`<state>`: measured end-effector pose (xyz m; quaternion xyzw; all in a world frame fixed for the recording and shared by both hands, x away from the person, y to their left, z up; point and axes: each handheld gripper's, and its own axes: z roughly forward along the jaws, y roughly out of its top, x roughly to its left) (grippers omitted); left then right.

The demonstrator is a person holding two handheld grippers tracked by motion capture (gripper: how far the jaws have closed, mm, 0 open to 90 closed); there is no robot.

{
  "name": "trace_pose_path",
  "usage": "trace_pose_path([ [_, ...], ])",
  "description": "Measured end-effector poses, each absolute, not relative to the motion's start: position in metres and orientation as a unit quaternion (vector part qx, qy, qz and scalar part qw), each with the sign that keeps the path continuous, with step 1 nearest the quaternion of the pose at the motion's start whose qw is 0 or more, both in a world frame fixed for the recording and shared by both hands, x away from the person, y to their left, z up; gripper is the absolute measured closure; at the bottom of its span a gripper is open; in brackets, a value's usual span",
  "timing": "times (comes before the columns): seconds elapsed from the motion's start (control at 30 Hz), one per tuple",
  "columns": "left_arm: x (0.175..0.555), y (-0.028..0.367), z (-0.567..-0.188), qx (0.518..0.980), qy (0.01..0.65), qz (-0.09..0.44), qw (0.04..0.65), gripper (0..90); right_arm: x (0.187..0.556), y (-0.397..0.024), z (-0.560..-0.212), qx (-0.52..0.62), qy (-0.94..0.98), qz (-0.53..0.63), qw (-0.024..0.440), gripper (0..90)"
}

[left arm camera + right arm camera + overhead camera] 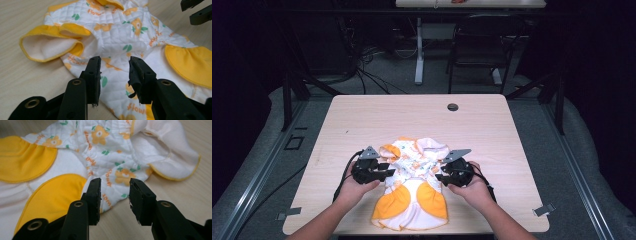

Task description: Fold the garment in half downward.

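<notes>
Baby garment [412, 187] of quilted white cloth, printed with orange flowers and trimmed in yellow, spread near the front edge of the wooden table [377, 117], between the two grippers. Probably laid flat there so that both sides can be reached at once, for folding or straightening.

Left gripper [382, 173] at the garment's left edge, right gripper [441, 177] at its right edge, each pointed inward at the waist of the cloth. Jaws spread on both, nothing pinched; seemingly lined up to take the side edges together.

From the high view: whole outline of the garment, two yellow patches at the near end, crumpled sleeves at the far end, hands level with each other. No telling from there how near the jaws stand to the cloth.

From the left gripper view: left gripper [114, 72] with quilted fabric showing in the gap between the jaws, and a yellow-edged sleeve opening [47, 48] with its soft white lining. From the right gripper view: right gripper [114, 195] just at the cloth's edge, bare table beneath the far jaw, and a white ruffled sleeve [172, 160] lying open.
</notes>
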<state>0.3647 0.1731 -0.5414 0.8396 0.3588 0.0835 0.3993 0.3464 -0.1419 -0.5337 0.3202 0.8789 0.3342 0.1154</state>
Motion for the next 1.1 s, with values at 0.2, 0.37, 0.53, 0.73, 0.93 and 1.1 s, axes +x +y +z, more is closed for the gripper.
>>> trace_pose_path([
  [0.2,0.384,0.17,-0.53,0.839,0.356,0.084,0.402,60.5,0.37,-0.138,-0.523,0.323,0.879,0.332,0.116,61.6],
  [0.37,0.4,0.166,-0.524,0.842,0.36,0.094,0.392,60.8,0.387,-0.133,-0.513,0.321,0.882,0.324,0.117,63.7],
  [0.53,0.416,0.162,-0.52,0.842,0.359,0.1,0.391,63.1,0.406,-0.126,-0.509,0.322,0.884,0.319,0.118,66.5],
  [0.73,0.433,0.156,-0.524,0.844,0.359,0.104,0.386,63.7,0.428,-0.119,-0.511,0.322,0.885,0.317,0.114,69.2],
  [0.93,0.451,0.153,-0.528,0.842,0.367,0.114,0.378,64.3,0.446,-0.113,-0.514,0.34,0.878,0.314,0.12,71.9],
  [1.1,0.463,0.151,-0.534,0.841,0.373,0.12,0.372,64.7,0.46,-0.109,-0.519,0.36,0.87,0.308,0.141,73.0],
])
